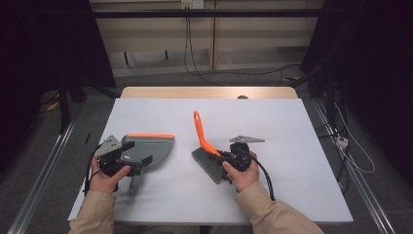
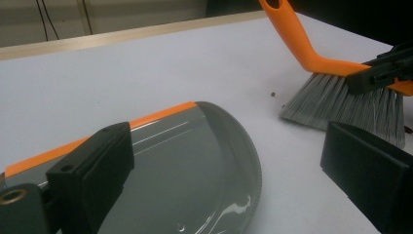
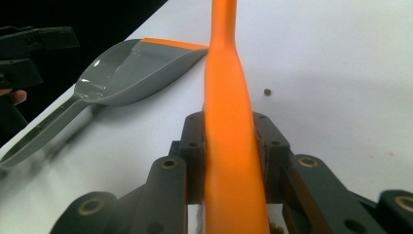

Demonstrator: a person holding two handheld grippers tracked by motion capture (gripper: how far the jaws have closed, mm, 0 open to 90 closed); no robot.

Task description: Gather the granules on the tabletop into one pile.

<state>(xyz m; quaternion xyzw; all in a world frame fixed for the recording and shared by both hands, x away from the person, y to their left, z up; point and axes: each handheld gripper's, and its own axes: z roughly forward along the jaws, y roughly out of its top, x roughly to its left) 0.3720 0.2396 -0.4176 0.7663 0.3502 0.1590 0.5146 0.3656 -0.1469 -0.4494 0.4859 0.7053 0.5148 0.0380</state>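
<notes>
A grey dustpan with an orange lip lies on the white table, its handle pointing toward the person. My left gripper hovers over the rear of the pan, jaws wide apart with nothing pressed between them; its own view shows the dustpan under the left jaw. A brush with an orange handle and grey bristles stands to the right of the pan. My right gripper is shut on the brush handle just above the bristles. The dustpan sits to the handle's left.
A small brown crumb lies on the table between brush and pan, seen as crumb near the bristle tips. A wooden edge runs along the table's far side. Cables trail over the floor beyond and to the right.
</notes>
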